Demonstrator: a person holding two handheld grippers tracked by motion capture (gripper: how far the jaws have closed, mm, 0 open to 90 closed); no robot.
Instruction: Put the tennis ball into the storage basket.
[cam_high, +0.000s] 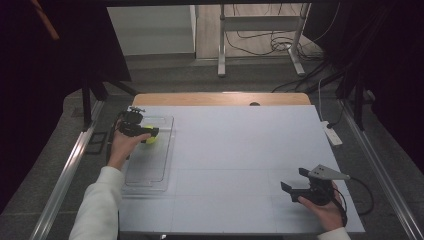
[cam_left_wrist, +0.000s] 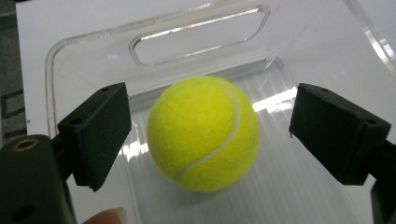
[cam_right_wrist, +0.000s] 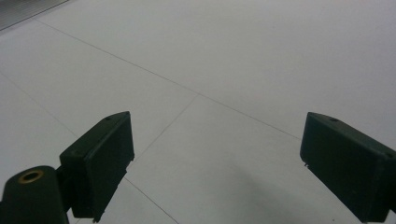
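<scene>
Ball (cam_left_wrist: 203, 133) sits in the clear tray (cam_left_wrist: 93, 44) at the desk's (cam_high: 240, 150) left side, near the tray's far end by the handle cutout. I have the left gripper (cam_left_wrist: 205, 128) hovering right over it, jaws spread wide, one either side of the ball with a gap on both, so nothing is gripped. From the high view the left gripper (cam_high: 141, 131) is angled in over the tray, ball (cam_high: 150, 136) just beyond its tips. My read: either lining up a pick or just let go; can't say which. Right gripper (cam_high: 300, 185) is parked well apart near the front right corner, jaws also released, looking across bare desk surface (cam_right_wrist: 210, 56). Keeps it out of the way.
</scene>
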